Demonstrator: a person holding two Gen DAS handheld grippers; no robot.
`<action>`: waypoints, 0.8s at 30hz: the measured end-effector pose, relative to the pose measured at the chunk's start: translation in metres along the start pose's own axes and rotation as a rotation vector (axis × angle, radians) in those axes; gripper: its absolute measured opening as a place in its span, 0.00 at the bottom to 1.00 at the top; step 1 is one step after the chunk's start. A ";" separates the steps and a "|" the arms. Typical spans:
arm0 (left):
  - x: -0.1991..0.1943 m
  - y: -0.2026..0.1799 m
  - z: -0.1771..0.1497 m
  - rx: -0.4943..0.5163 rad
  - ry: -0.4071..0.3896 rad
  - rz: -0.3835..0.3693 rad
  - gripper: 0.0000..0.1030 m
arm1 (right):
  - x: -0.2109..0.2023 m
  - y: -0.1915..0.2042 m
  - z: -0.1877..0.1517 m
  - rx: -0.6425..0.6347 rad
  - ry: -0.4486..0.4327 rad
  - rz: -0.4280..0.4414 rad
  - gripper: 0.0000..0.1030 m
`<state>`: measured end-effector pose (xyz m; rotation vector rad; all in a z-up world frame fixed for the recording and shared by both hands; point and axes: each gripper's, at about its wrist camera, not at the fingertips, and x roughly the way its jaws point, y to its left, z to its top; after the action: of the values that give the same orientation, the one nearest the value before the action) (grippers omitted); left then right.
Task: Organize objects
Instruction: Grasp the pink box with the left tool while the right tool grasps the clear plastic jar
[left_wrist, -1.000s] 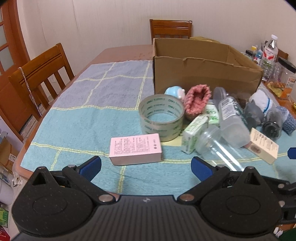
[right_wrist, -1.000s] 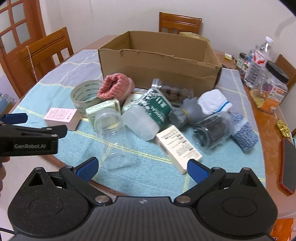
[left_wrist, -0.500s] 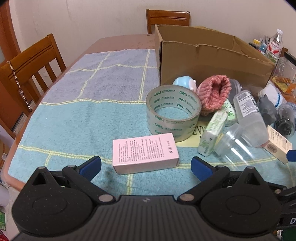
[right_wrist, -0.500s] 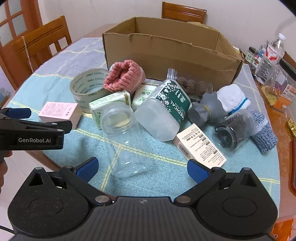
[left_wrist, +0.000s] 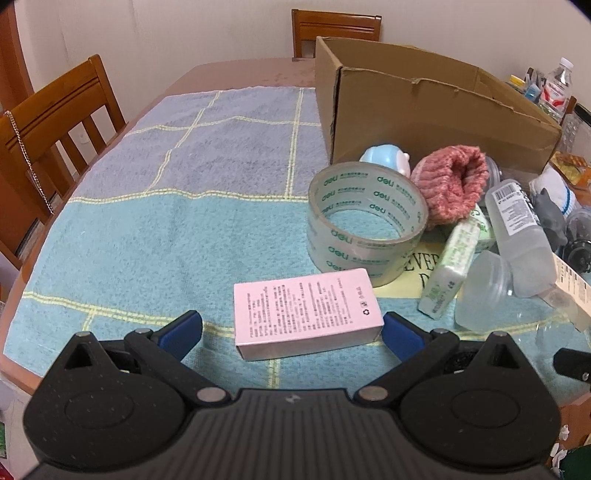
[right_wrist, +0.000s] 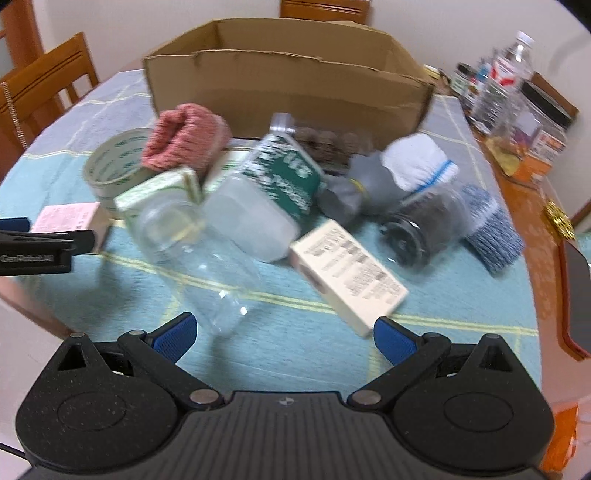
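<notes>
The left tool (left_wrist: 291, 328) is spread wide, its blue fingertips flanking the near end of a pink box (left_wrist: 306, 312) lying flat on the towel-covered table (left_wrist: 147, 229). A roll of clear tape (left_wrist: 365, 225) stands just behind the box. The right tool (right_wrist: 282, 334) is also spread wide and holds nothing, above a clear jar (right_wrist: 199, 251) and a cream box (right_wrist: 347, 269). Behind the clutter stands an open cardboard box (right_wrist: 288, 85).

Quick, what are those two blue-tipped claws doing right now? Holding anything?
Left gripper: open, holding nothing; the pink box lies between its fingers.
Right gripper: open, holding nothing, over the towel.
</notes>
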<state>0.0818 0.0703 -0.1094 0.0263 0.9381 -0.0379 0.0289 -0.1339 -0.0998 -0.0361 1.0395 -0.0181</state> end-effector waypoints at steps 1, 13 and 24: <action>0.001 0.002 0.000 -0.003 0.004 -0.001 0.99 | 0.001 -0.003 0.000 0.007 0.003 -0.007 1.00; 0.000 0.027 0.000 0.079 -0.014 0.000 0.99 | -0.003 0.002 0.004 0.026 -0.010 0.015 1.00; 0.019 0.025 0.013 0.143 -0.017 -0.090 0.78 | -0.007 0.023 0.010 0.065 -0.029 0.052 1.00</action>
<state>0.1047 0.0939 -0.1164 0.1162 0.9181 -0.1886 0.0335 -0.1108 -0.0894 0.0495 1.0103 -0.0041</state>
